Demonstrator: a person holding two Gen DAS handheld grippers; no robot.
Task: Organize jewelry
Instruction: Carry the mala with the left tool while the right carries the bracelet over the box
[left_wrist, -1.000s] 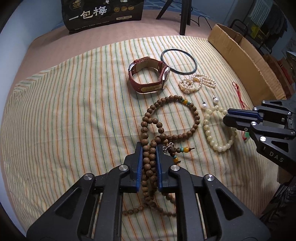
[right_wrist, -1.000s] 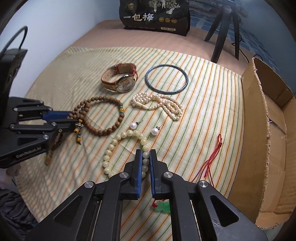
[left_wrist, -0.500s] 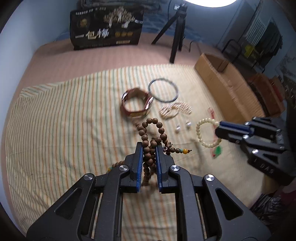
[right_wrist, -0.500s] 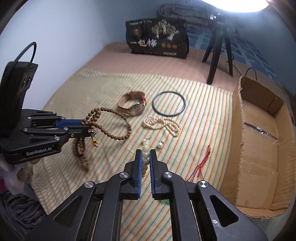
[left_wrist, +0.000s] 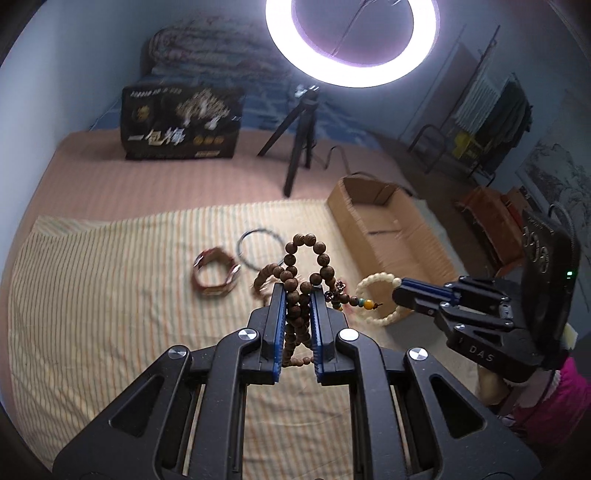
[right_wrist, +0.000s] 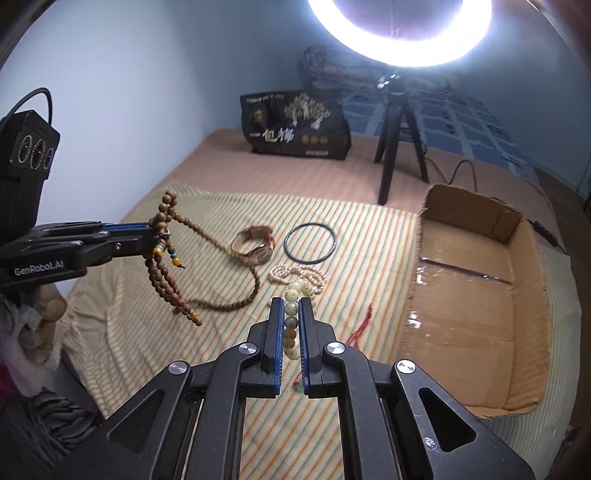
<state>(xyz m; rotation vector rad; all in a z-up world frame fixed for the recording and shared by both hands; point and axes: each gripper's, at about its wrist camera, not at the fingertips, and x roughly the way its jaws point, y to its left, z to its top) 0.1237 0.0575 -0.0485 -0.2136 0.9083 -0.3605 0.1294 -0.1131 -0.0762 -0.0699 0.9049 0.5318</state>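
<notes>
My left gripper (left_wrist: 298, 291) is shut on a long brown wooden bead strand (left_wrist: 306, 258) and holds it well above the striped cloth (left_wrist: 92, 295); in the right wrist view the strand (right_wrist: 162, 269) hangs from it in loops. My right gripper (right_wrist: 291, 306) is shut on a cream bead bracelet (right_wrist: 291, 321), also lifted; in the left wrist view the bracelet (left_wrist: 373, 282) hangs as a ring from its tips. A red-strap watch (right_wrist: 255, 245), a dark bangle (right_wrist: 310, 243) and a pearl necklace (right_wrist: 295, 275) lie on the cloth.
An open cardboard box (right_wrist: 480, 280) sits at the right of the cloth. A red cord (right_wrist: 364, 323) lies near it. A black bag (right_wrist: 295, 127), a tripod (right_wrist: 397, 140) and a ring light (right_wrist: 402, 33) stand behind.
Both grippers have risen high above the cloth, carrying the wooden strand and the cream bracelet up with them. The views now tilt up to show the ring light.
</notes>
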